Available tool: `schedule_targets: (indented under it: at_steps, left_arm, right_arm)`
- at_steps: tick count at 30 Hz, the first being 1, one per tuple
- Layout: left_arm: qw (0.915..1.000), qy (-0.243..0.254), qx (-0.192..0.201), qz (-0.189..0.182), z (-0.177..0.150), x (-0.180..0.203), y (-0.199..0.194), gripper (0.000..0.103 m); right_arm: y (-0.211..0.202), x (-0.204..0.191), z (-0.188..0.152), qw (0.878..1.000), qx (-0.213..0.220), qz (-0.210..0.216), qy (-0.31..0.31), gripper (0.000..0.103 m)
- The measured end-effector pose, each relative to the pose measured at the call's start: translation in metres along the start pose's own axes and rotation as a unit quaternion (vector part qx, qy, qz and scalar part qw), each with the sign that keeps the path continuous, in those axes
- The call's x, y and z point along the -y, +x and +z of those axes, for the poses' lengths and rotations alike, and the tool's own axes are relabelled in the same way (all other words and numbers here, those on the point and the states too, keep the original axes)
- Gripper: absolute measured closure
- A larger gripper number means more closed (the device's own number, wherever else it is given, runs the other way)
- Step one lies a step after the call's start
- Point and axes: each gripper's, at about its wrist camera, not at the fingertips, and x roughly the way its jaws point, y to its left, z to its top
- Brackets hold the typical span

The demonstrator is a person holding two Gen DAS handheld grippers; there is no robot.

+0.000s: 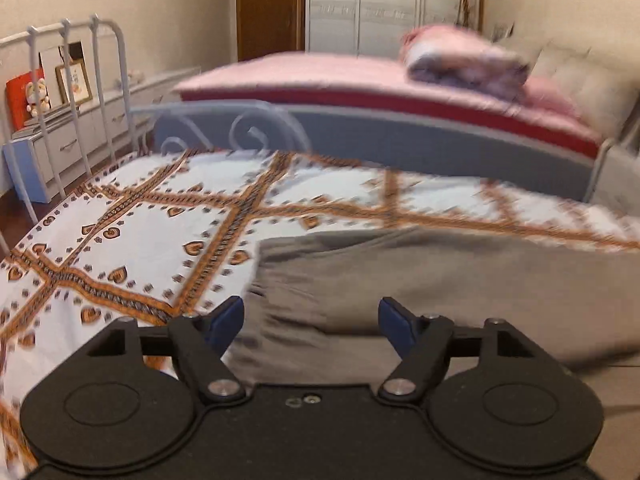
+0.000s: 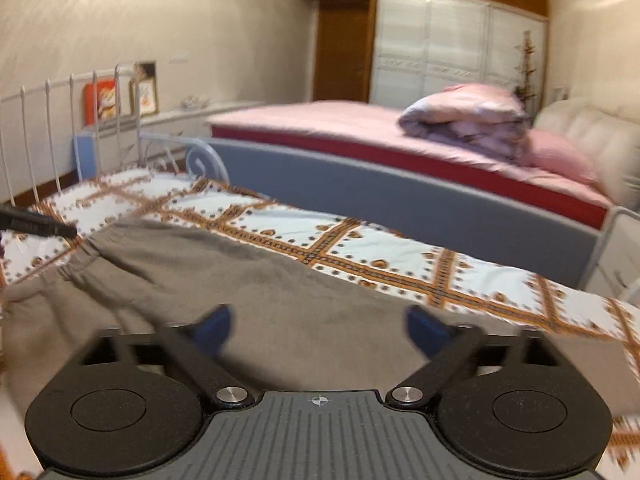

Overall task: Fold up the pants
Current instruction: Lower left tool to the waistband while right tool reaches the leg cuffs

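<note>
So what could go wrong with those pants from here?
Both views are blurred. The left tool and right tool, both open with nothing between the fingers, could pinch the patterned sheet along with the pants. The bunched waistband could also leave the fold crooked.

patterned sheet [image 1: 140,208] | pink bed [image 2: 320,120] | rolled quilt [image 2: 464,120] | white wardrobe [image 2: 436,44]

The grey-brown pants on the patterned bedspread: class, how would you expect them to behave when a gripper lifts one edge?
The pants would probably droop, since they lie limp and creased. The gathered waistband may bunch when pinched. They likely drag on the bedspread rather than slide.
</note>
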Motion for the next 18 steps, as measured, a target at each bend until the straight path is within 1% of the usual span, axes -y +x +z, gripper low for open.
schedule_targets:
  at_steps: [1, 3, 5, 6, 9, 11, 13, 15, 16, 18]
  left_arm:
    - [0.9999, 0.005, -0.011, 0.001, 0.004, -0.006, 0.016, 0.037]
    - [0.9994, 0.012, -0.033, 0.001, 0.012, -0.016, 0.044, 0.047]
    - [0.9987, 0.017, -0.048, 0.001, 0.018, -0.021, 0.068, 0.050]
    - [0.9983, 0.023, -0.053, 0.005, 0.021, -0.021, 0.077, 0.050]
    - [0.9973, 0.040, -0.061, 0.008, 0.028, -0.017, 0.096, 0.049]
    - [0.9964, 0.049, -0.069, 0.008, 0.032, -0.014, 0.108, 0.041]
    - [0.9962, 0.053, -0.069, 0.010, 0.035, -0.011, 0.118, 0.038]
    - [0.9965, 0.040, -0.073, -0.007, 0.039, -0.009, 0.123, 0.041]
    - [0.9959, 0.039, -0.080, -0.015, 0.041, -0.009, 0.129, 0.044]
    - [0.9953, 0.050, -0.081, -0.015, 0.041, -0.004, 0.136, 0.044]
  right_arm:
    - [0.023, 0.004, 0.006, 1.000, -0.007, 0.005, 0.000, 0.024]
    - [0.059, 0.010, 0.015, 1.000, -0.011, 0.016, 0.003, 0.025]
    - [0.089, 0.014, 0.019, 0.999, -0.018, 0.026, -0.003, 0.028]
    - [0.109, 0.015, 0.021, 0.999, -0.026, 0.032, -0.008, 0.032]
    - [0.152, 0.014, 0.024, 0.998, -0.046, 0.046, -0.022, 0.033]
    - [0.175, 0.012, 0.025, 0.997, -0.055, 0.053, -0.027, 0.033]
    - [0.198, 0.012, 0.026, 0.996, -0.065, 0.056, -0.036, 0.034]
    - [0.214, 0.014, 0.026, 0.995, -0.073, 0.061, -0.037, 0.037]
    - [0.221, 0.016, 0.026, 0.994, -0.078, 0.065, -0.041, 0.038]
    - [0.234, 0.017, 0.027, 0.992, -0.092, 0.073, -0.047, 0.038]
